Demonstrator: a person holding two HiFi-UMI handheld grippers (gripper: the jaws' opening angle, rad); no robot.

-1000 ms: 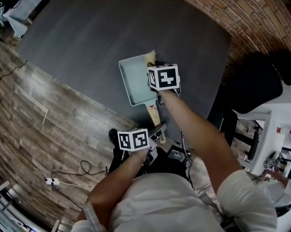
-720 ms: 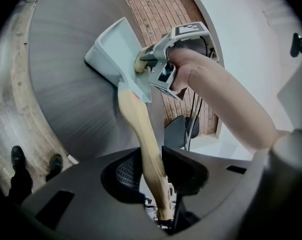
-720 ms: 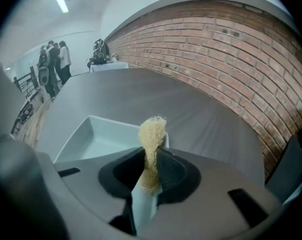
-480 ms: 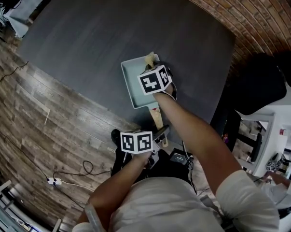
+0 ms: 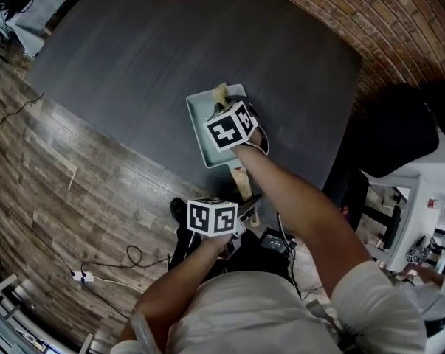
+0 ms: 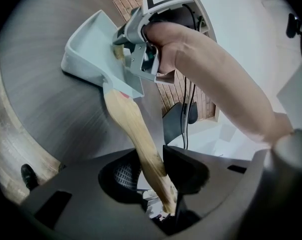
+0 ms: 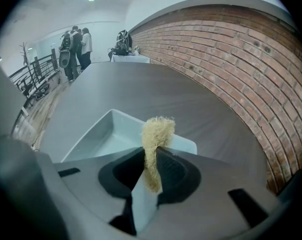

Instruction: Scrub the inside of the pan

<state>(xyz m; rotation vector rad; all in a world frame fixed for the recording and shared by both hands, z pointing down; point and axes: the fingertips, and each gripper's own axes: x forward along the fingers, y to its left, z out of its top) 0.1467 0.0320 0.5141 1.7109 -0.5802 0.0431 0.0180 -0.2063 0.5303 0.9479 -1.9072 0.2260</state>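
On dark table (image 5: 148, 43), head view: pale square pan (image 5: 201, 120) sits near the table's front edge, with its wooden handle (image 5: 240, 177) pointing back at the person. Left gripper (image 5: 243, 201) is at the handle's end. Right gripper (image 5: 228, 103) is over the pan's far right part, and a scrubber (image 5: 221, 92) pokes out at the far rim.

Left gripper view: jaws are part-way apart and pinch the handle's tip between the pads. The handle runs straight up to the pan, and the right gripper reaches in over the pan's near wall.

Right gripper view: jaws are pressed together on a straw-coloured fibre tuft, which is the scrubber. Its frayed end sticks out past the tips, above the pan's floor and by the far wall. Can't tell whether it touches the pan.

Handling, as a judgement:
- The pan looks rigid and fairly light, with a smooth coating, so it will likely slide or pivot under sideways scrubbing.
- The handle is the right hold, but a grip at its very tip gives little control over twist; further up would be steadier.
- The scrubber is soft and springy and bends under load, so hold it close to the working end.
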